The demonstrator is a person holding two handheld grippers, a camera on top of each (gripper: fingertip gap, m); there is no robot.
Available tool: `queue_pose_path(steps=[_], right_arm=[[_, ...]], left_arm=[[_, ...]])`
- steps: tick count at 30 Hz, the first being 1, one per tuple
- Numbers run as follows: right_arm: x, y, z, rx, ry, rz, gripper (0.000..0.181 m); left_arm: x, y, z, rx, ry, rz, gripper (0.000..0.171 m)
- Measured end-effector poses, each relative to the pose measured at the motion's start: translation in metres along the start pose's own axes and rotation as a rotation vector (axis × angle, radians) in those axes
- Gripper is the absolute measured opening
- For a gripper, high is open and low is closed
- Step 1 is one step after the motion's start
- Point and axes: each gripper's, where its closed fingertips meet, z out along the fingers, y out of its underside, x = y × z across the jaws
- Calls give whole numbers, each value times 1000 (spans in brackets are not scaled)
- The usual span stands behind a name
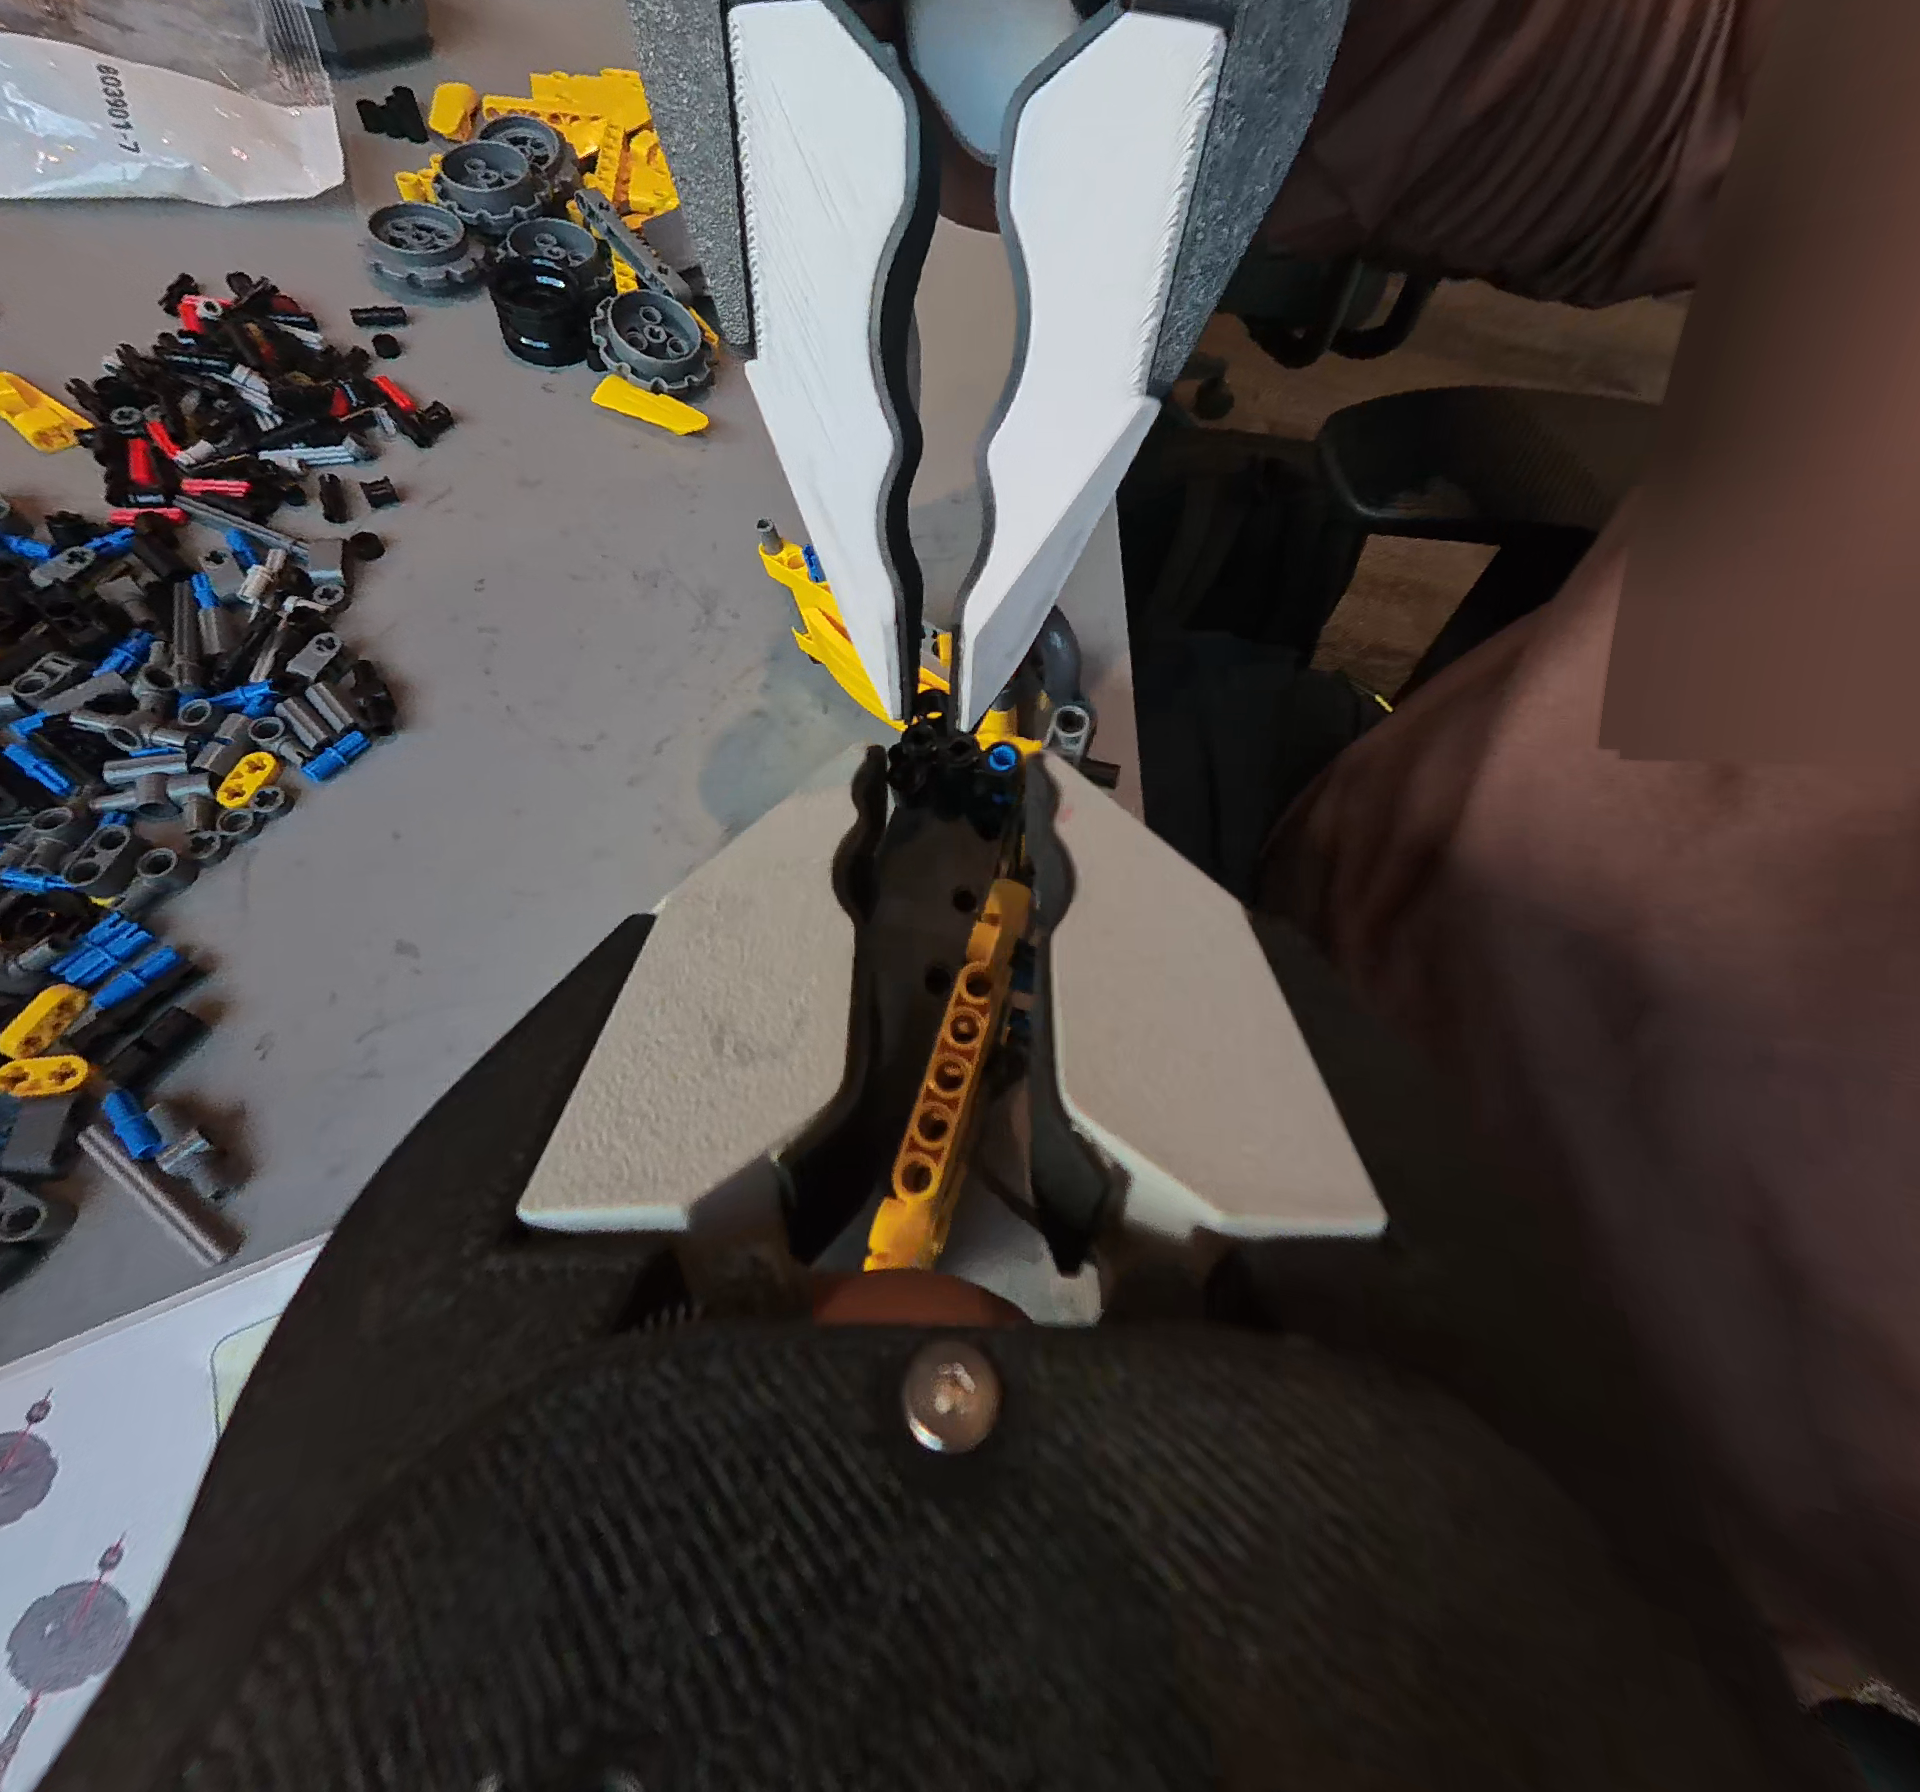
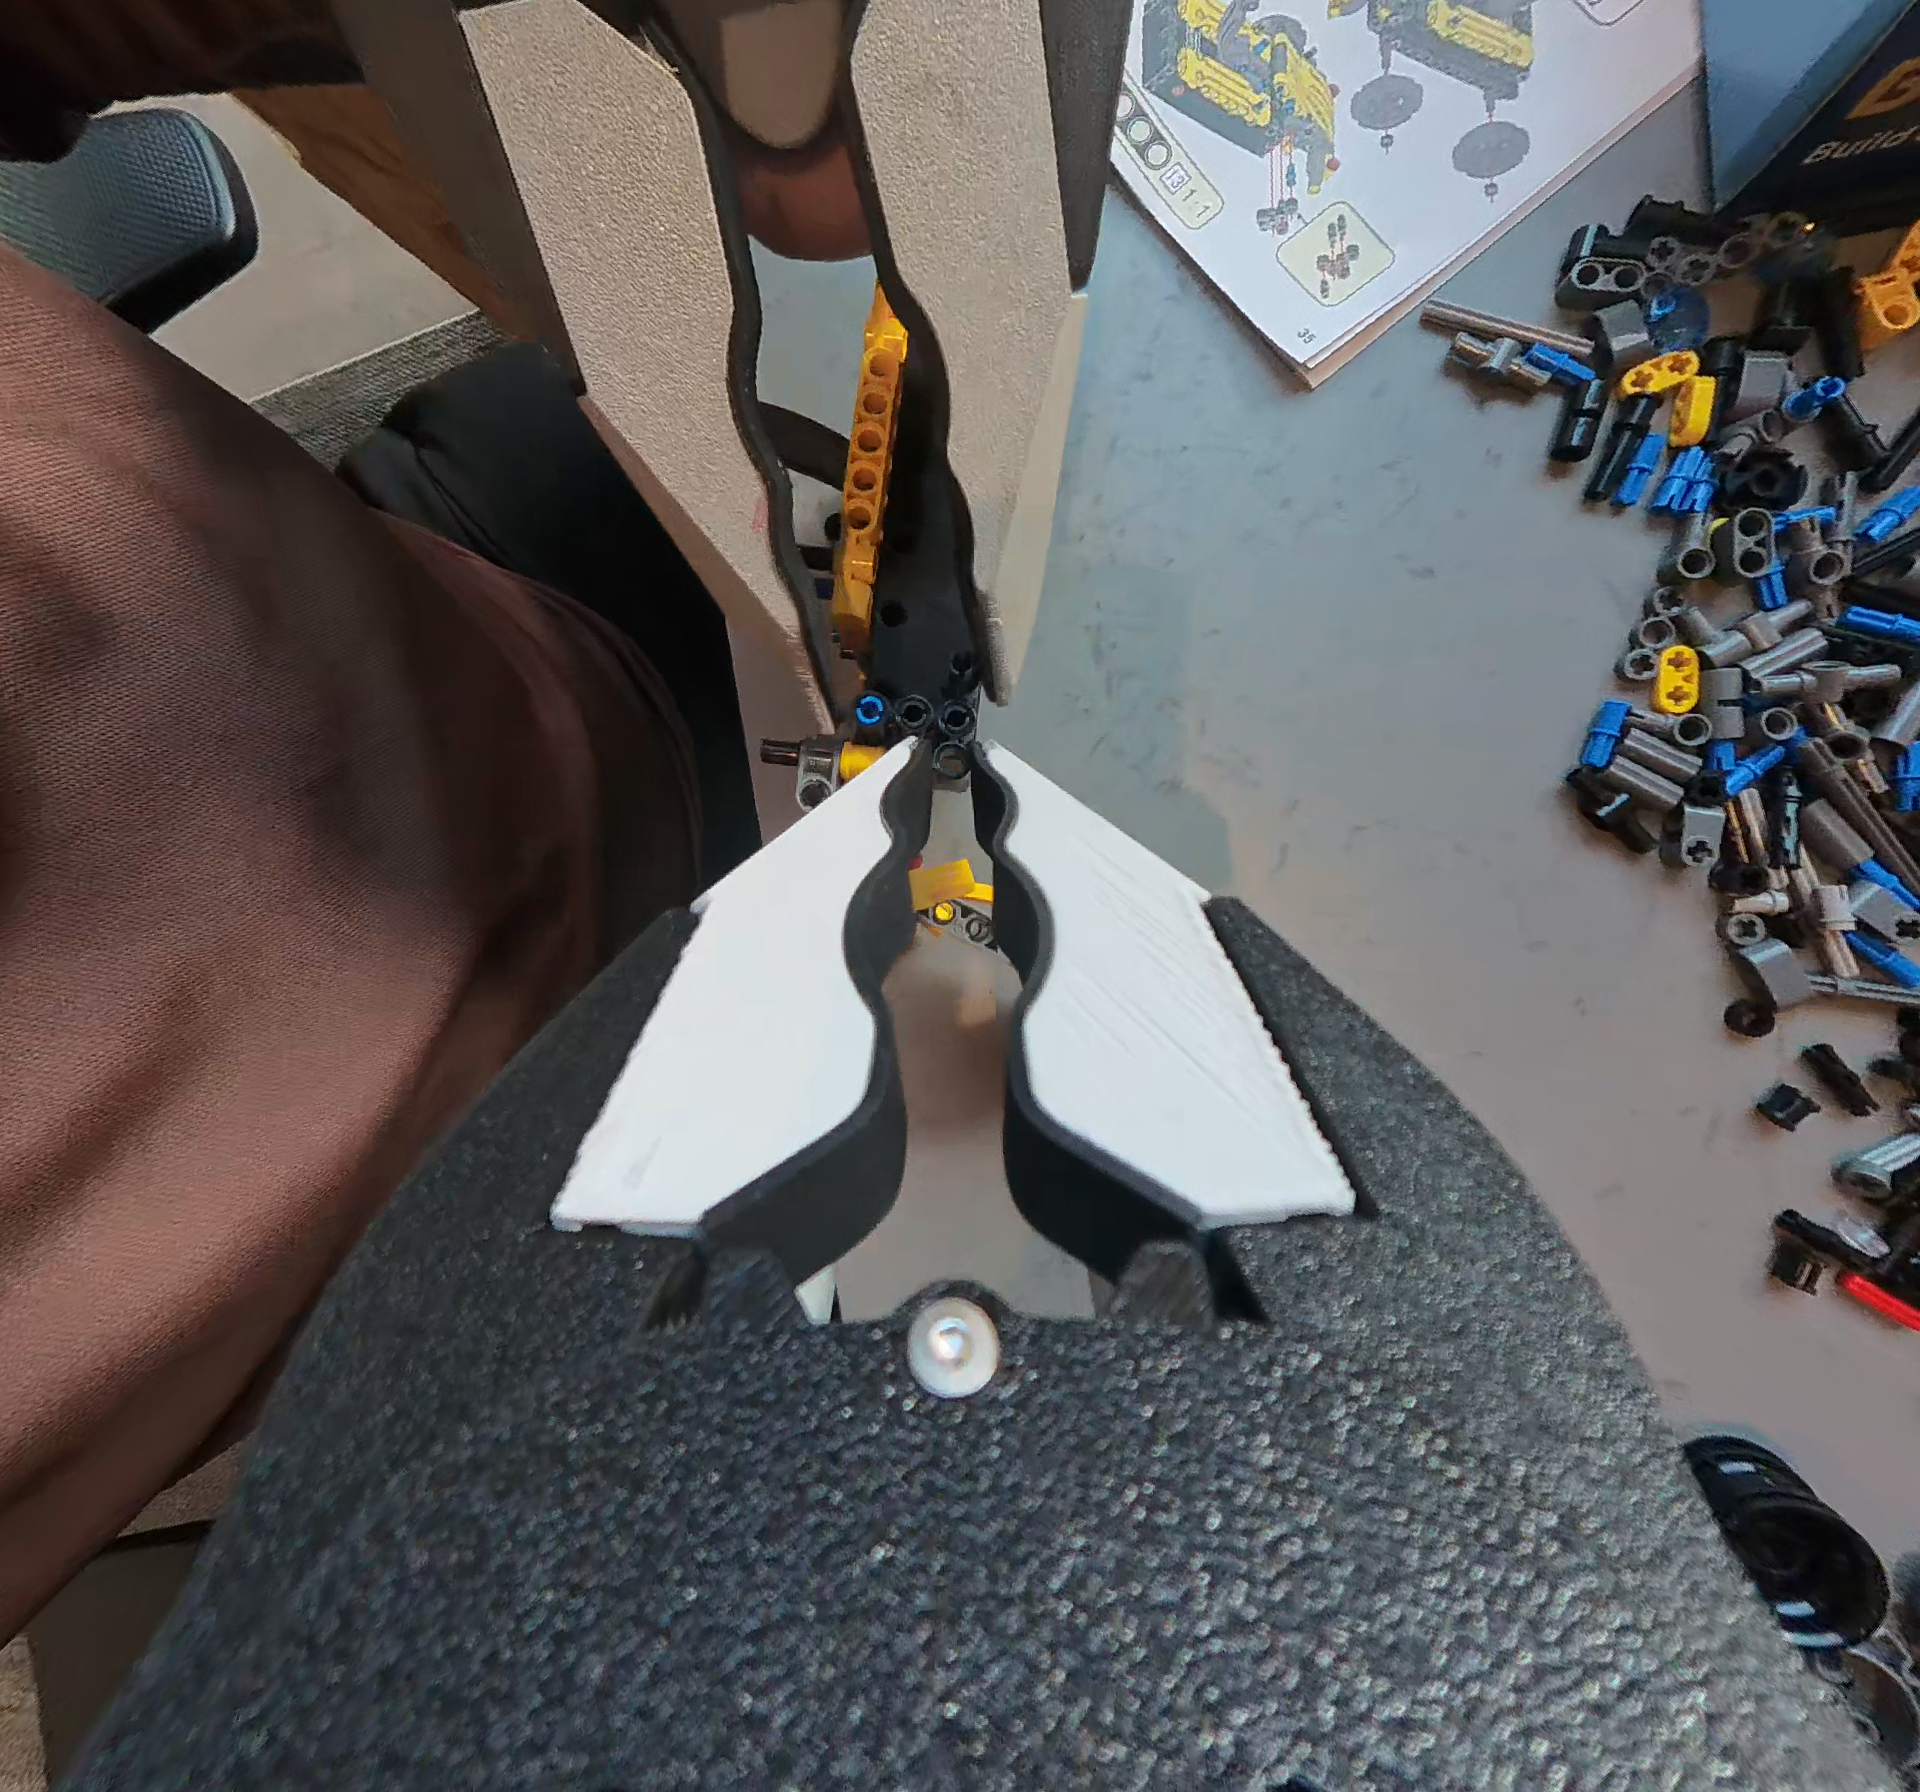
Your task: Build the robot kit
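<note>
Left hand-held gripper (image 1: 951, 807) clamped along a black-and-yellow brick beam assembly (image 1: 951, 1046) over the desk (image 1: 540, 662) edge, right hand-held gripper (image 2: 948, 750) opposite nearly closed, tips pinching its black pin end; light, rigid, joints probably pop apart.

The left gripper (image 1: 951, 786) and right gripper (image 2: 948, 750) meet tip to tip at the table (image 1: 582, 620) edge, the beam assembly (image 1: 951, 1046) clamped between the left's fingers. In the left wrist view, loose parts (image 1: 177, 662) lie at nine o'clock, wheels (image 1: 540, 256) at eleven. In the right wrist view, a booklet (image 2: 1382, 111) lies at one o'clock.
</note>
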Motion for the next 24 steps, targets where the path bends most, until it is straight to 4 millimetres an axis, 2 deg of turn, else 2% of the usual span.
queue_pose_path(steps=[9, 24], right_arm=[[-1, -1, 0, -8, -32, 22, 4], [-2, -7, -1, -8, -125, 134, 4]], left_arm=[[0, 2, -1, 7, 19, 35, 23], [0, -1, -7, 62, 67, -22, 23]])
